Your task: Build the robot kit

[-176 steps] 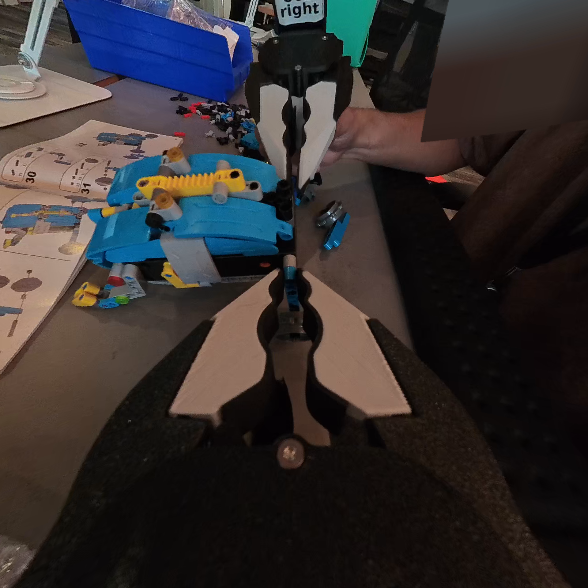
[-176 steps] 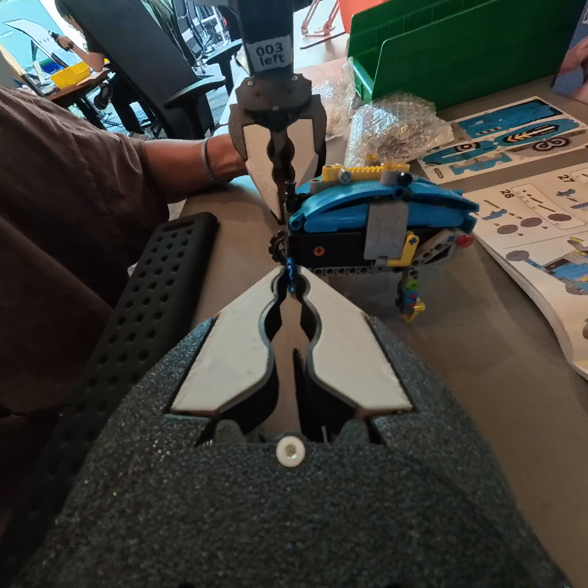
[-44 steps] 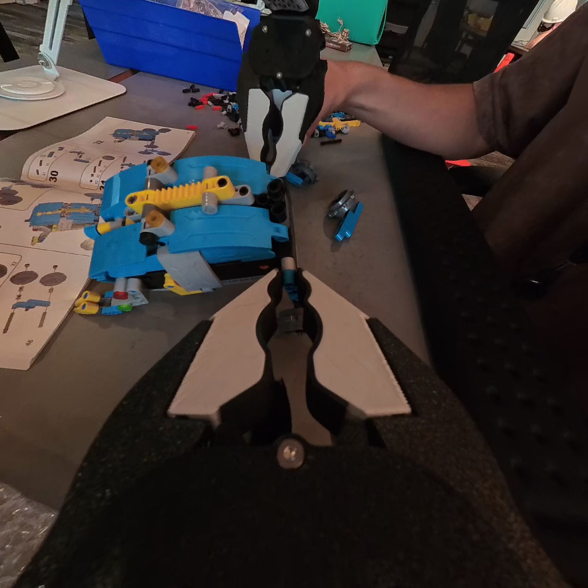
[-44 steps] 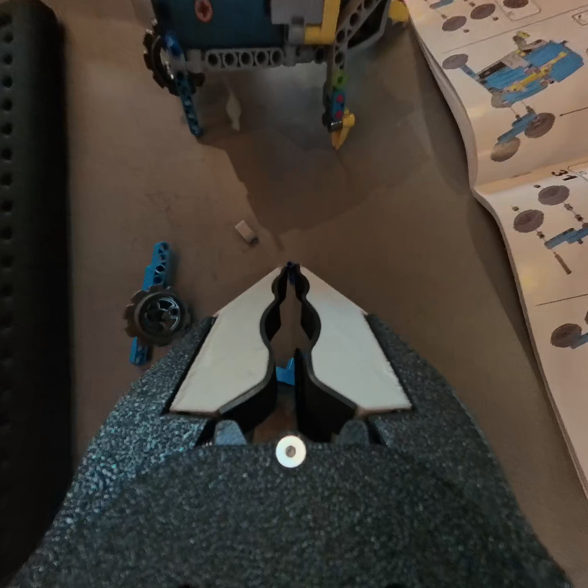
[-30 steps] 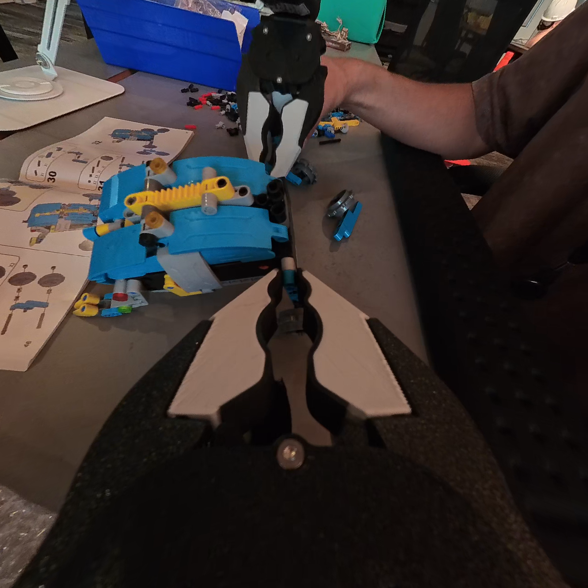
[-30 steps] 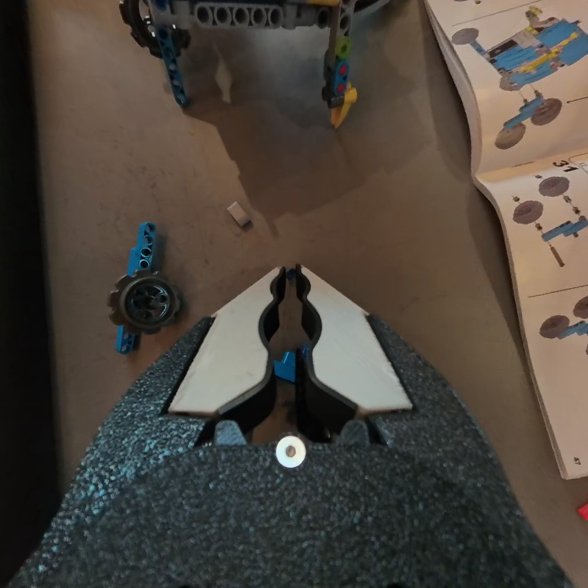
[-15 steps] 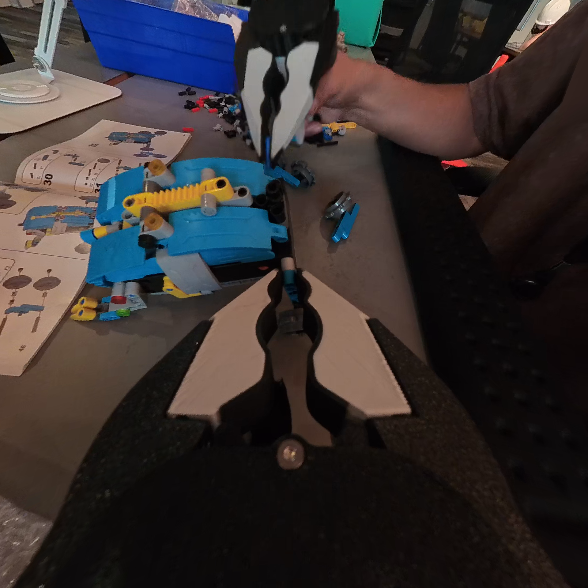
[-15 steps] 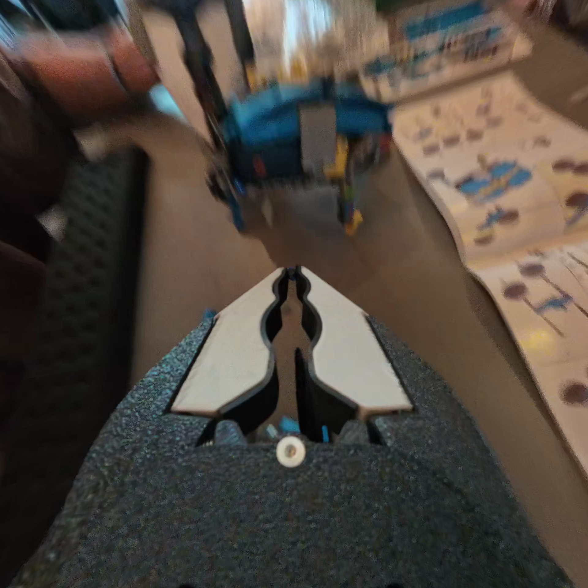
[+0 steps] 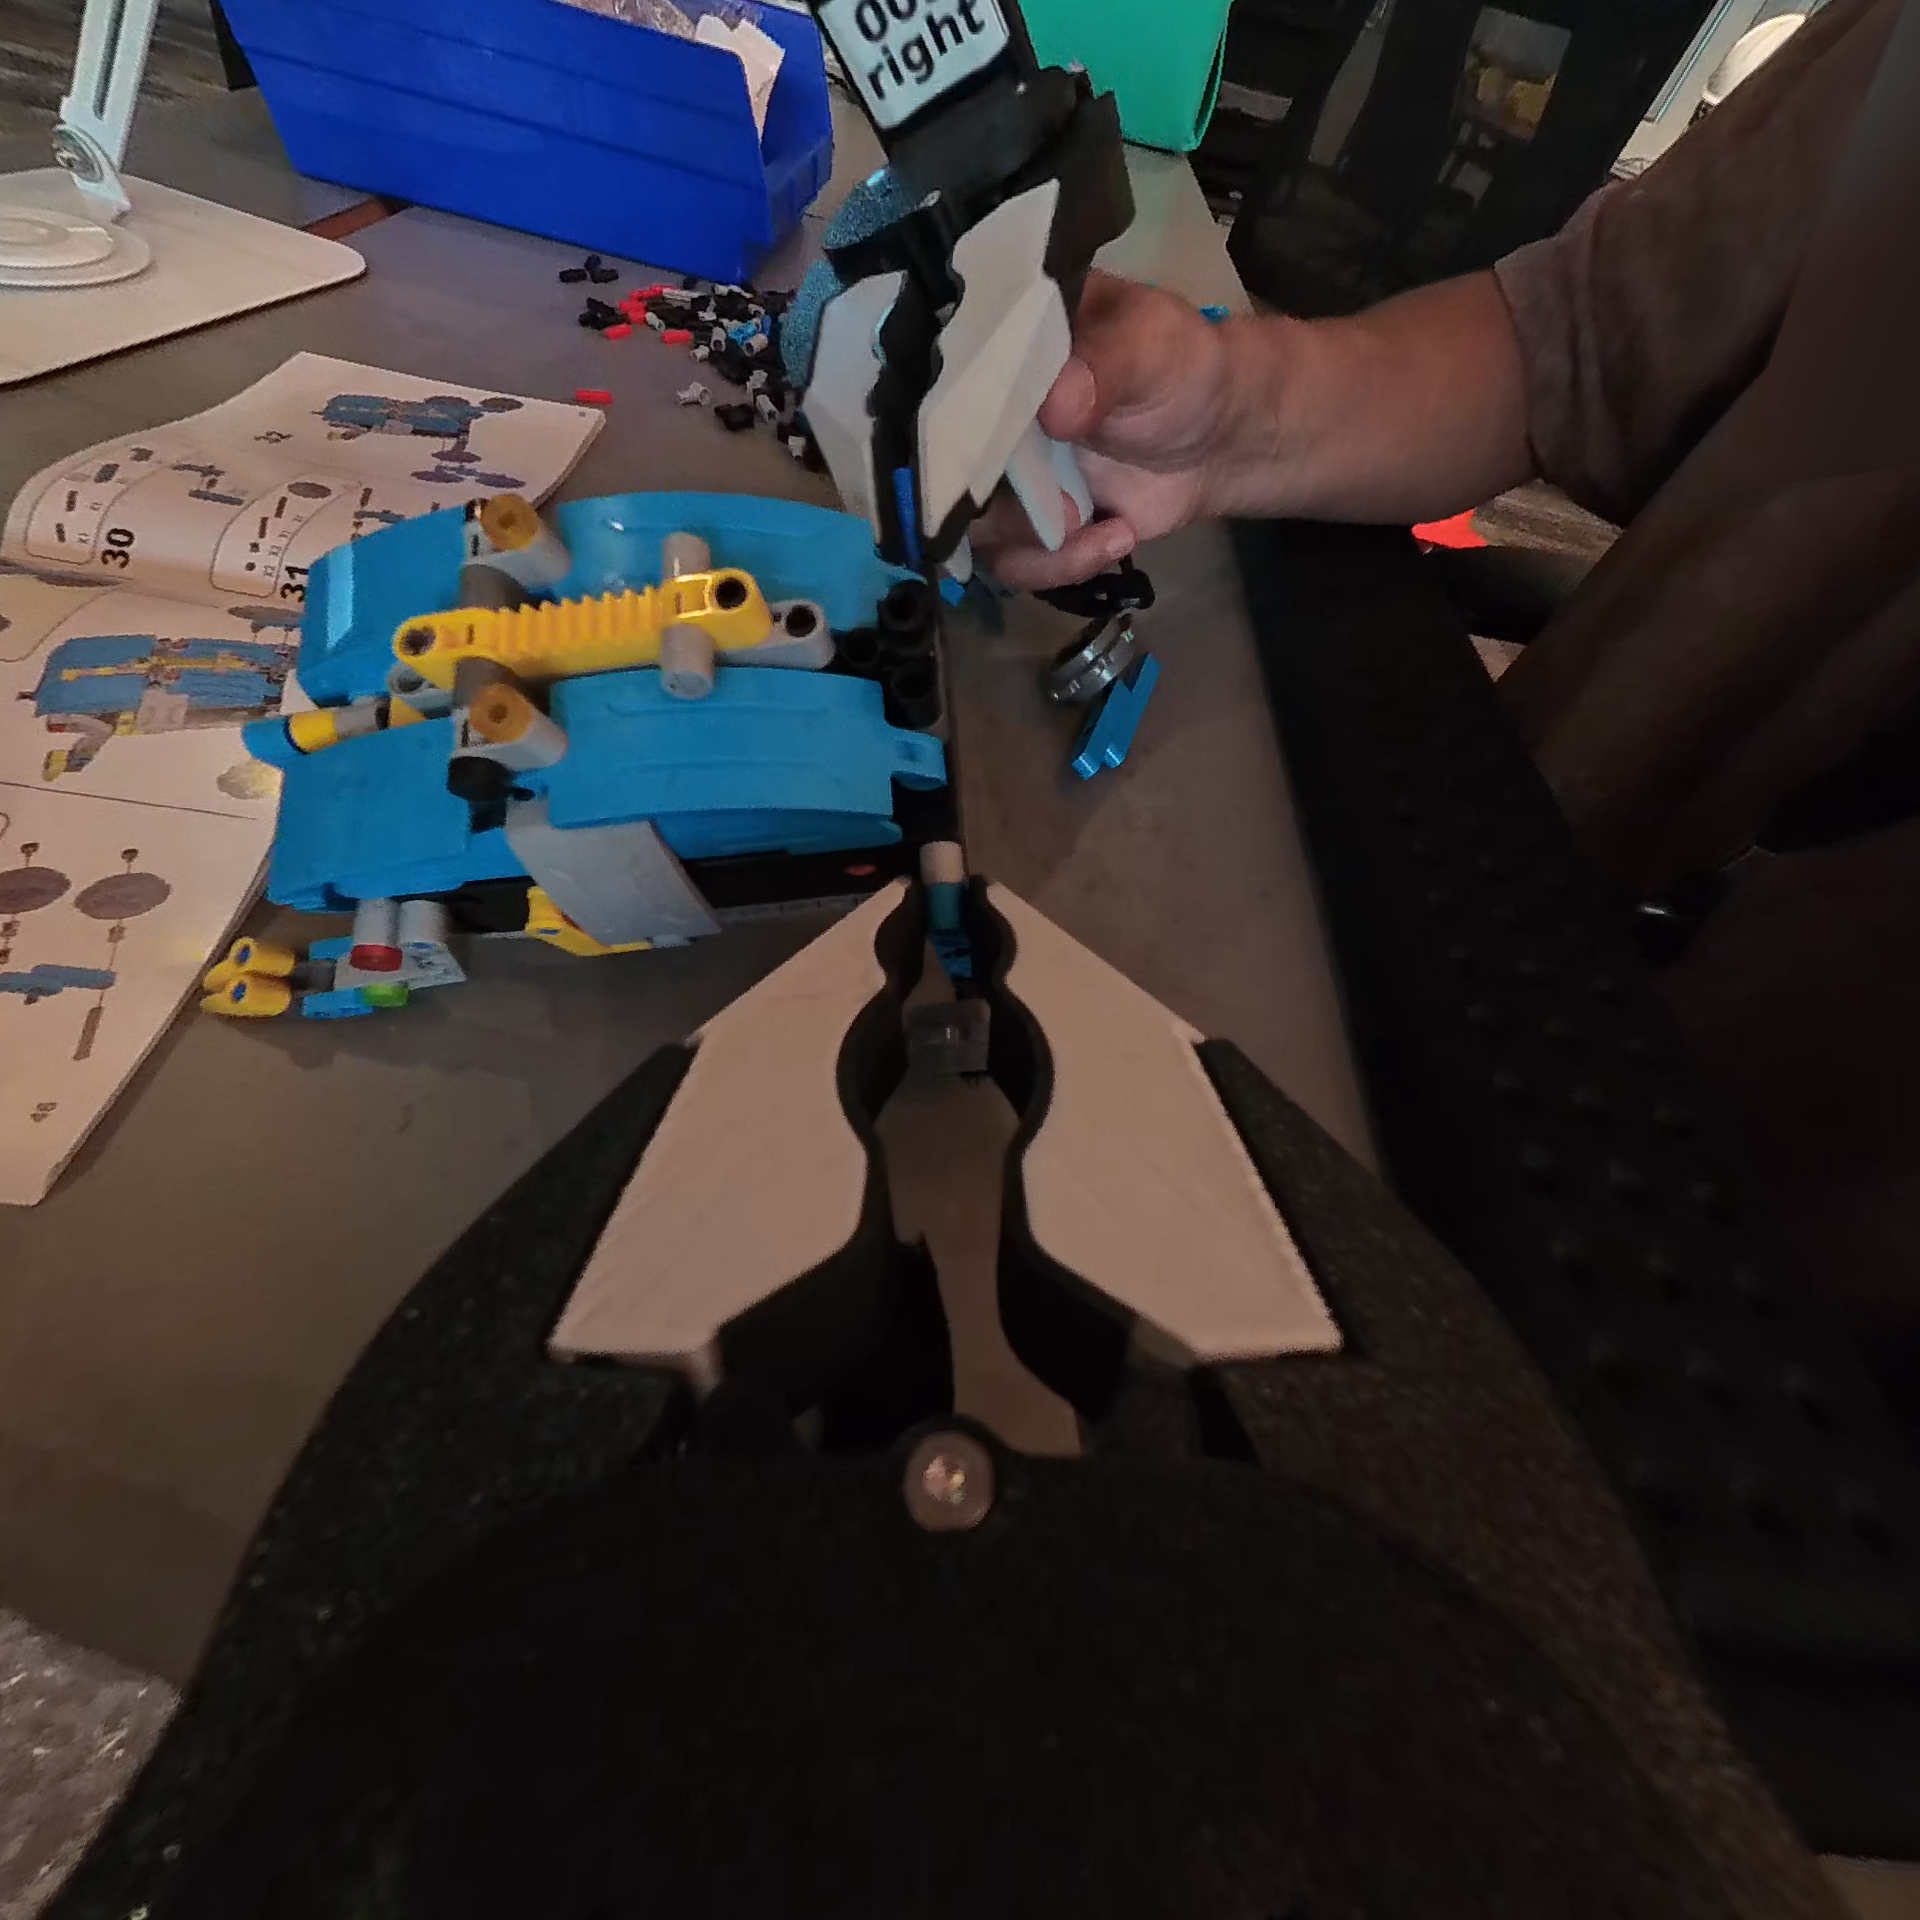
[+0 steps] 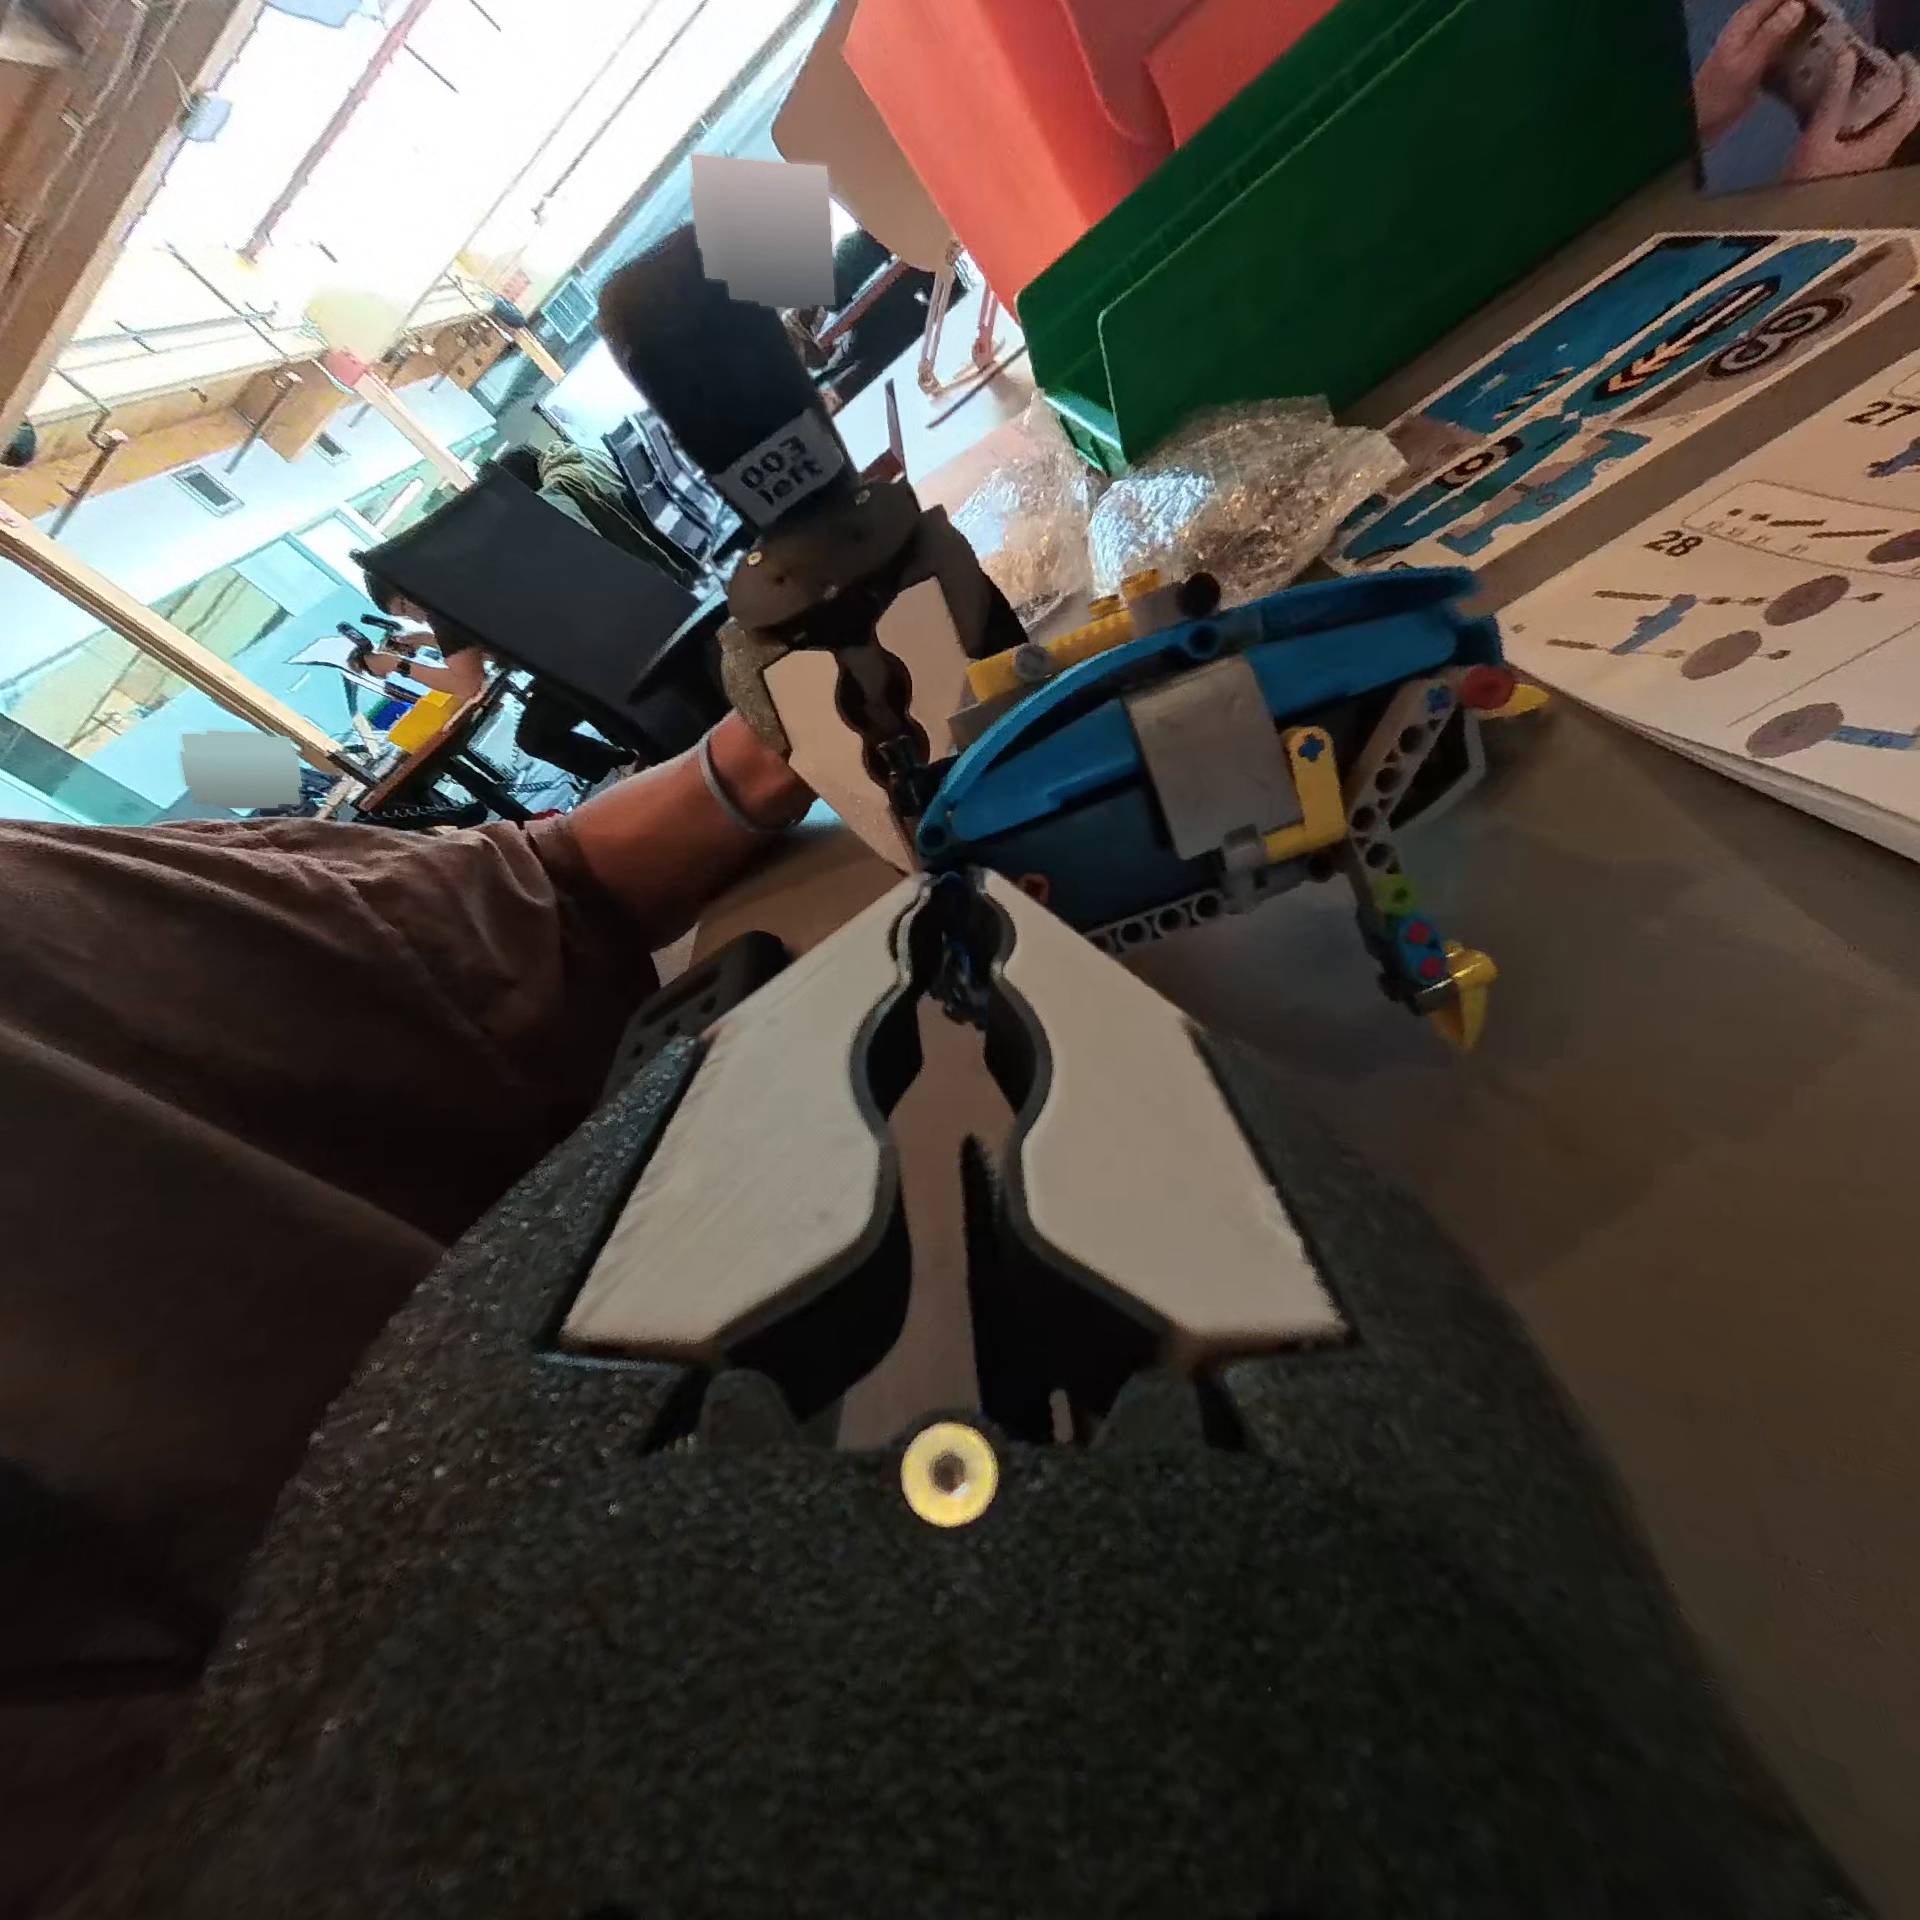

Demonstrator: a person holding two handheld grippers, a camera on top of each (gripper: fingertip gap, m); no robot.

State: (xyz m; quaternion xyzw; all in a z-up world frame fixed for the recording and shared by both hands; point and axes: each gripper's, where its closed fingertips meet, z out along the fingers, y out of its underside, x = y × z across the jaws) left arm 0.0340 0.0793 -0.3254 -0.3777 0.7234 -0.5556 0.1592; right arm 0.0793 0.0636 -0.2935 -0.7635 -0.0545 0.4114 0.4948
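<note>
A blue toy-brick vehicle [image 9: 623, 769] with a yellow toothed rack [image 9: 582, 629] lies on the grey table [image 9: 260, 1195]. My left gripper [image 9: 945, 883] is shut on a blue beam [image 9: 948, 925] with a grey gear [image 9: 945, 1044] at the vehicle's near right corner. My right gripper [image 9: 902, 530] comes down from above at the vehicle's far right corner, shut on a small blue pin [image 9: 906, 499]. In the right wrist view, my right gripper [image 10: 948, 883] is almost tip to tip with my left gripper [image 10: 904, 847] beside the vehicle [image 10: 1195, 758].
A loose gear on a blue beam [image 9: 1101, 686] lies right of the vehicle. An open instruction booklet [image 9: 125, 727], a pile of small parts [image 9: 707, 322] and a blue bin [image 9: 520, 114] are left and behind. A green bin [image 10: 1351, 239] and bubble-wrap bags [image 10: 1195, 499] stand beyond.
My right gripper went down to the table, closed on the small blue pin, then rose and swung back to the vehicle's end near my left gripper. My left gripper kept its hold.
</note>
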